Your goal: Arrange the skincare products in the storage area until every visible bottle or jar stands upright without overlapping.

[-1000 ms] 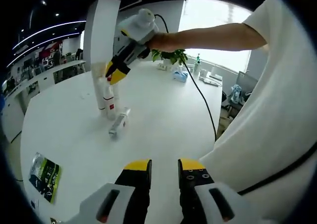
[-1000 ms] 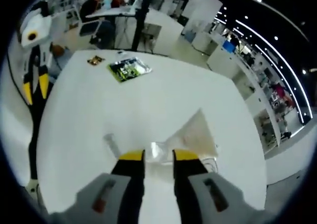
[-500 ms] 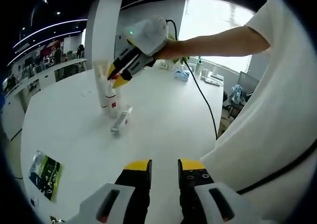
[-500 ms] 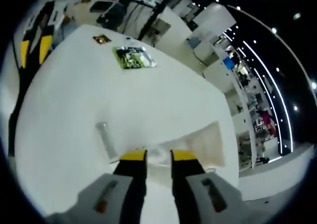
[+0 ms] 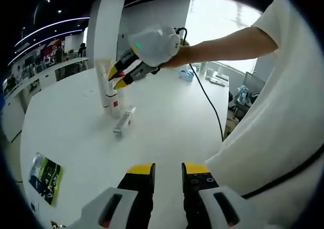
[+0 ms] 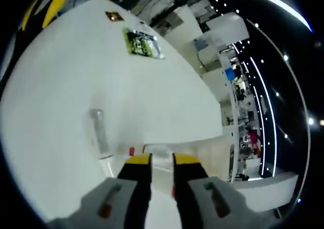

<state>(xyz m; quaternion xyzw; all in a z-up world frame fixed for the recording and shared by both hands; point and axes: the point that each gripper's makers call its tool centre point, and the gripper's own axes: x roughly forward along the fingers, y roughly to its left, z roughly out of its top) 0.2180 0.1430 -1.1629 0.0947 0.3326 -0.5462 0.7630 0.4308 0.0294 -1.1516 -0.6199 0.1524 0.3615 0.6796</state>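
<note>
On the white table, two tall tubes are standing up, and one small bottle is lying flat beside them. Their writing is too small to read. The right gripper is pinching a tube top. The left gripper is hanging slightly apart, holding nothing.

Two bottles stand upright together mid-table, a third bottle lies flat just before them, packet near the table's edge.
</note>
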